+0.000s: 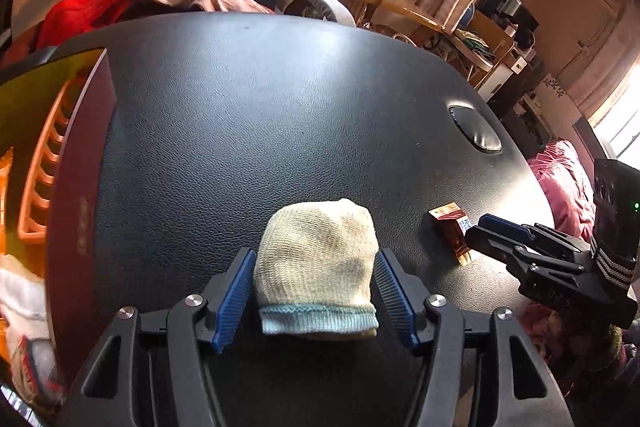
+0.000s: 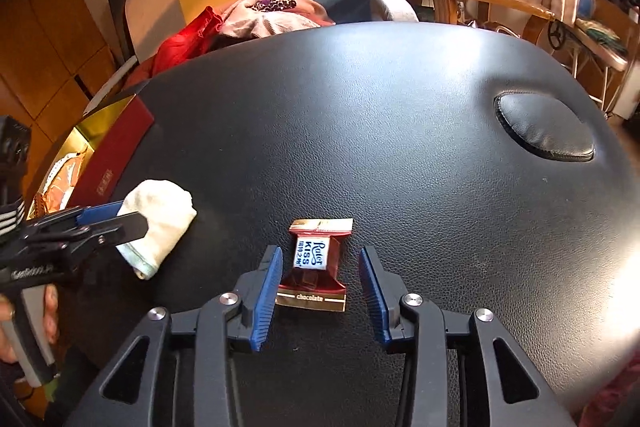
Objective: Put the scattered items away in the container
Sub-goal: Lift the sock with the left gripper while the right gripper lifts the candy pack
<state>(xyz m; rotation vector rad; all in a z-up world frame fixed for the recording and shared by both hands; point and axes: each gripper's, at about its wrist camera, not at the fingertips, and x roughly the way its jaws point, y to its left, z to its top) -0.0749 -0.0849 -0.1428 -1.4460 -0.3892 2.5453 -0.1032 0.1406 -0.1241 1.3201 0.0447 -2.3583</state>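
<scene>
A cream sock (image 1: pixel 320 239) with a pale blue cuff lies on the black leather table (image 1: pixel 260 107). My left gripper (image 1: pixel 316 261) is open, with the sock between its blue pads (image 1: pixel 236 291). In the right wrist view the sock (image 2: pixel 164 215) and the left gripper (image 2: pixel 132 221) show at the left. A red and gold chocolate wrapper (image 2: pixel 314 261) lies flat between the fingers of my right gripper (image 2: pixel 320 253), which is open with a gap on each side. From the left wrist view, the chocolate (image 1: pixel 450 227) sits just ahead of the right gripper (image 1: pixel 480 227). A dark red box (image 1: pixel 92 147) (image 2: pixel 116 155) with a gold inside stands at the table's left edge.
An orange slatted basket (image 1: pixel 44 167) sits inside the box. A round leather pad (image 2: pixel 544 131) is set into the table at the far right. Behind the table stands a chair with red and pink clothes (image 2: pixel 256 19). A hand (image 2: pixel 48 307) holds the left gripper's handle.
</scene>
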